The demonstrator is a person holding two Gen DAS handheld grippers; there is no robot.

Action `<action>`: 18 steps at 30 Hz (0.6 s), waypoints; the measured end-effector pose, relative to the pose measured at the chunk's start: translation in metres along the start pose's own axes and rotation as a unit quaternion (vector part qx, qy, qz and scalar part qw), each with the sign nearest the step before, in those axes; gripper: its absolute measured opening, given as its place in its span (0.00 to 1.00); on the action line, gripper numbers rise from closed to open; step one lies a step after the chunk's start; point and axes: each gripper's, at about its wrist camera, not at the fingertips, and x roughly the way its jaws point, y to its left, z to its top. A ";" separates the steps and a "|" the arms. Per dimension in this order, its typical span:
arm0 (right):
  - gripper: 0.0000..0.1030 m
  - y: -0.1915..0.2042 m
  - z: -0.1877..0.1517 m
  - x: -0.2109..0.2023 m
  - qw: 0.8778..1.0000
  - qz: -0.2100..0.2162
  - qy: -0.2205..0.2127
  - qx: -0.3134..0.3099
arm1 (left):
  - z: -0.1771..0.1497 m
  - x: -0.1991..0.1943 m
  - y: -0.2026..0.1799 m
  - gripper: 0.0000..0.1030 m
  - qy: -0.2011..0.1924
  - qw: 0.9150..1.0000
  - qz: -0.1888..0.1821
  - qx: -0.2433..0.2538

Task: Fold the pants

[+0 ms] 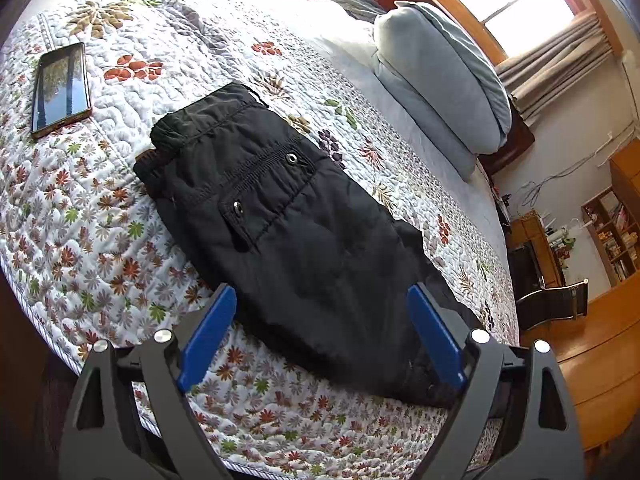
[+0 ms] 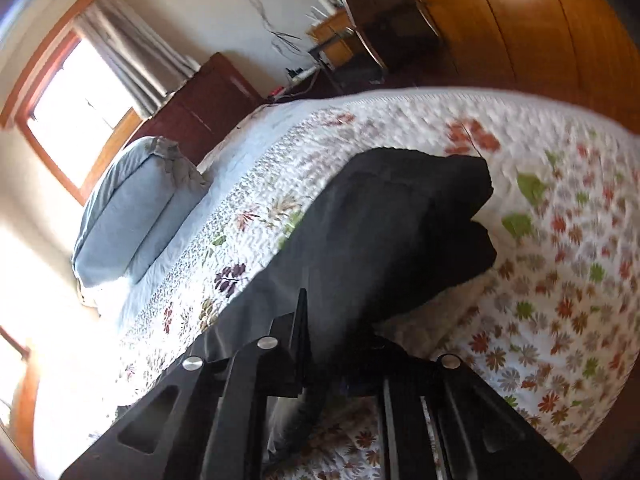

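Sunlight is pouring across a bed under a white quilted coverlet (image 1: pixel 120 216) printed with flowers, where the black padded pants (image 1: pixel 280 216) are lying folded lengthwise beside a dark smartphone (image 1: pixel 61 89). Over the pants' near end, the left gripper (image 1: pixel 320 332) is hanging with blue fingers (image 1: pixel 208 332) spread wide, gripping nothing. The right gripper (image 2: pixel 340 336) is pinching a fold of the black fabric.

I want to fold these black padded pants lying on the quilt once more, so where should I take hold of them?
Probably grip the black padded pants at the near leg end, coming from the bed's near edge. They lie lengthwise away from the open left gripper, waistband far, so that end can lift toward the waistband.
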 end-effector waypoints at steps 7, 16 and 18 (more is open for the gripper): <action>0.11 0.125 -0.013 -0.024 0.984 0.056 -0.028 -0.166 | -0.009 0.007 0.000 0.88 0.023 1.000 -0.003 -0.005; 0.11 0.210 -0.096 -0.014 0.948 0.101 0.035 -0.300 | -0.015 0.005 0.003 0.92 0.025 0.998 0.046 0.022; 0.11 0.214 -0.112 -0.006 0.942 0.106 0.055 -0.315 | -0.016 0.004 0.001 0.92 0.026 0.998 0.047 0.029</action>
